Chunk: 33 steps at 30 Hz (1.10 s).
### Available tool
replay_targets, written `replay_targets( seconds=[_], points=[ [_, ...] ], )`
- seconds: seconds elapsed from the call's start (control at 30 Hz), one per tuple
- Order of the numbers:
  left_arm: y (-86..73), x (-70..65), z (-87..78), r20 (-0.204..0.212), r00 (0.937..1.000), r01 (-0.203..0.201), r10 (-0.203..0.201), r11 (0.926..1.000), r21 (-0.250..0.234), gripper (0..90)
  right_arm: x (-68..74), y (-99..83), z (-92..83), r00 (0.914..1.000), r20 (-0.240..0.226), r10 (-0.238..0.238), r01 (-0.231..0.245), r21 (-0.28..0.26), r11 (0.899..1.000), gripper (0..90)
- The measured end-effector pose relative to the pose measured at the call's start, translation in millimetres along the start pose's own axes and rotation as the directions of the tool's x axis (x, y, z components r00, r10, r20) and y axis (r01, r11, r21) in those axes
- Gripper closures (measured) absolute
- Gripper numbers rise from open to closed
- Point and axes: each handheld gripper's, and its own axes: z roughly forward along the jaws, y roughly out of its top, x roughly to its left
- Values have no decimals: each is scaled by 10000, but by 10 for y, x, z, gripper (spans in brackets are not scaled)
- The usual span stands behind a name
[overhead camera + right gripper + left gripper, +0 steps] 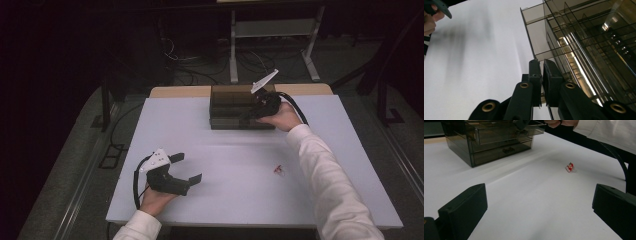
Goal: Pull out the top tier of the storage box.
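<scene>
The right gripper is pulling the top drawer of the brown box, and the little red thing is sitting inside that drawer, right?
Not quite. The right gripper does pinch the top drawer of the brown box, but the little red thing lies out on the white table, apart from the box. The left gripper view shows it best.

The high view looks forward and down from above the person's side, taking in the whole white rectangular table point(240, 170) and the dark floor beyond.

The left gripper view sits low over the tabletop, looking out between the left gripper's point(539, 205) wide-apart black jaws toward the smoky translucent plastic drawer box point(489, 142) well ahead of the jaws and the small red-and-white object point(570, 167) ahead to their right.

The right gripper view is turned on its side, hard against that drawer box point(584, 50), with the right gripper's point(541, 75) jaws nearly touching.

All three views share the box and tabletop.
</scene>
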Motion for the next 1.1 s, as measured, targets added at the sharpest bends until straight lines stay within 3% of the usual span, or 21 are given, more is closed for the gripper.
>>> replay_targets(
  seconds=[0.63, 1.1],
  points=[
    [-2, 2, -1, -3, 10000, 12, -12, 10000, 7, 0, 61, -29, 6, 9990, -415, -171, 175, 92, 9998, 850],
    [-7, 2, 16, 7, 10000, 13, -13, 10000, 42, 0, 100, -65, -52, 9993, -328, -200, 197, -105, 9998, 869]
  ],
)
